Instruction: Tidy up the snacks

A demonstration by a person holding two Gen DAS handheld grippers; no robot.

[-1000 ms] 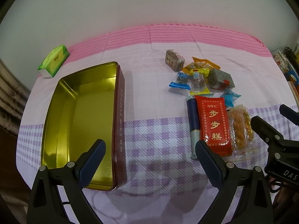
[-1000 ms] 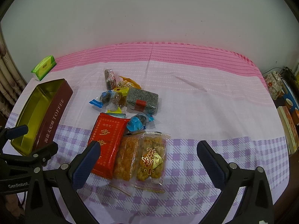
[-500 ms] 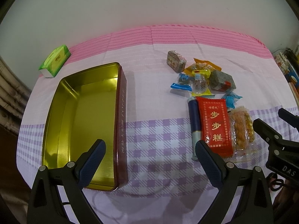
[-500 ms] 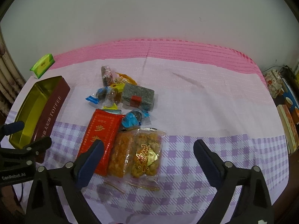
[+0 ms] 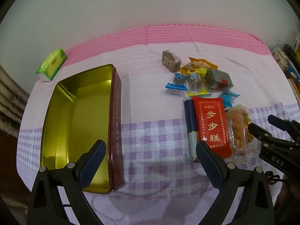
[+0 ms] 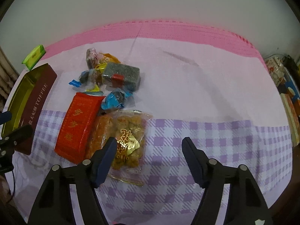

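The snacks lay in a loose cluster on the counter (image 6: 206, 93), to the right of the gold-lined toffee tin (image 5: 78, 123), which stood with nothing in it and apart from them. The right tool (image 6: 149, 156) hovered low with its fingers spread and nothing between them, its left finger (image 6: 105, 157) hanging over the near left edge of the clear bag of fried snacks (image 6: 129, 140). So the bag lay just ahead and slightly left of that tool, its long axis running away from the camera, roughly in line with the fingers, with the red packet (image 6: 78, 123) pressed along its left side. The left tool (image 5: 151, 156) was likewise spread and held nothing, poised over bare cloth between the tin and the cluster, the blue tube (image 5: 191, 123) lying nearest its right finger. By my reading the right hand was the nearer to the bag, and a small shift left would centre it.
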